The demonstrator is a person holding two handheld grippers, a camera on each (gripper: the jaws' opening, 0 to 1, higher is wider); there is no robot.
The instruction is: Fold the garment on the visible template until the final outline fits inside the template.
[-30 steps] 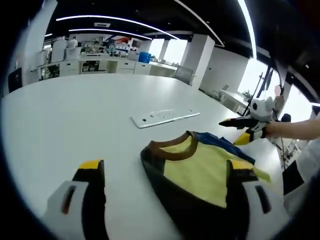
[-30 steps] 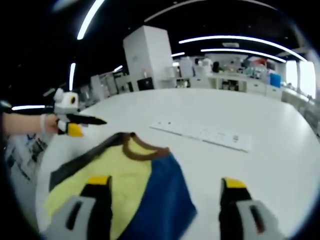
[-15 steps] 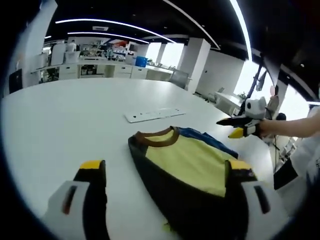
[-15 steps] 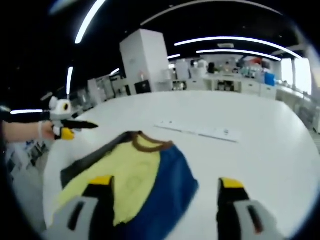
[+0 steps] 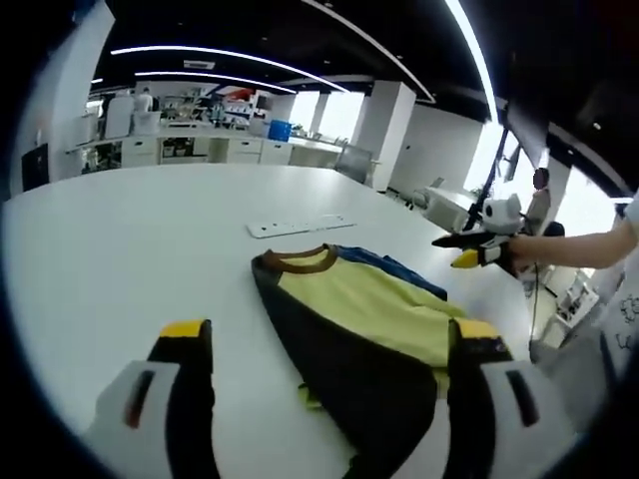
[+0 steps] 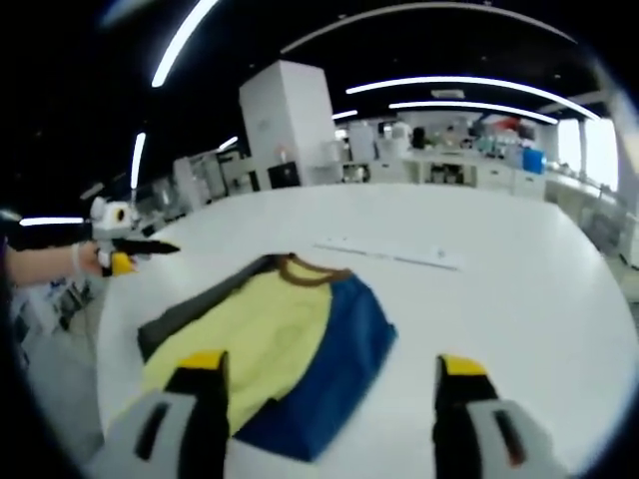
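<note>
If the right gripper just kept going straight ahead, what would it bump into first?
Probably the garment. The right gripper is open and points over the white table, and the shirt's blue side lies just ahead between its jaws. If it is held high enough, it might pass over; depth is hard to judge.

Left tool (image 5: 329,374) jaws spread, right tool (image 6: 329,399) jaws spread, both held aloft

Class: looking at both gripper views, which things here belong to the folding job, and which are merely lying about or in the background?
For the job:
garment
left gripper
right gripper
table

Not part of it:
white strip lying past the collar
counters at the far wall
white pillar
</note>
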